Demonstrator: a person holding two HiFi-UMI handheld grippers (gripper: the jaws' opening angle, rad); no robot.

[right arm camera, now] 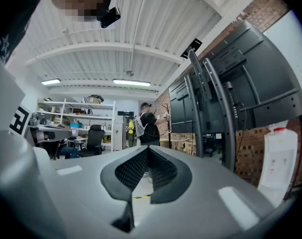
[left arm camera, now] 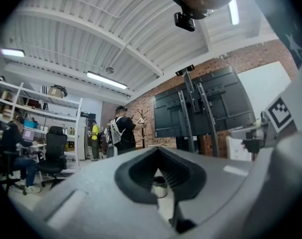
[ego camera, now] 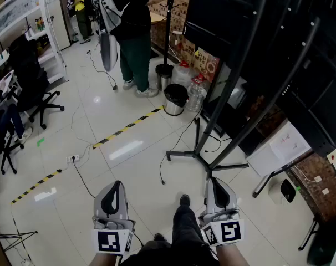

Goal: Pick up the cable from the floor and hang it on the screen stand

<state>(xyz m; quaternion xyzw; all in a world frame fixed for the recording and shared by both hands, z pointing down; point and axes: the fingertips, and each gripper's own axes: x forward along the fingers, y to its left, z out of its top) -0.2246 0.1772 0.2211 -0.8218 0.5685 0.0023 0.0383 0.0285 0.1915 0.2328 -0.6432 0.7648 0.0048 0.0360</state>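
Note:
A thin black cable (ego camera: 169, 148) lies on the white tile floor and curves from the stand's foot to a plug end (ego camera: 163, 182) ahead of me. The black screen stand (ego camera: 208, 158) rises at the right, and its two slanted poles (ego camera: 251, 65) carry the dark screen (ego camera: 301, 49). The stand also shows in the left gripper view (left arm camera: 196, 108) and in the right gripper view (right arm camera: 211, 108). My left gripper (ego camera: 117, 183) (left arm camera: 158, 149) and right gripper (ego camera: 211, 179) (right arm camera: 148, 148) are held level and low, near my body. Both are shut with nothing between the jaws, well short of the cable.
Beyond the stand are two metal bins (ego camera: 175, 98) and water bottles (ego camera: 194, 96). A person (ego camera: 132, 32) stands at the back. An office chair (ego camera: 32, 82) is at the left. Yellow-black tape (ego camera: 126, 128) crosses the floor, with a power strip (ego camera: 74, 158) beside it. My foot (ego camera: 183, 201) is between the grippers.

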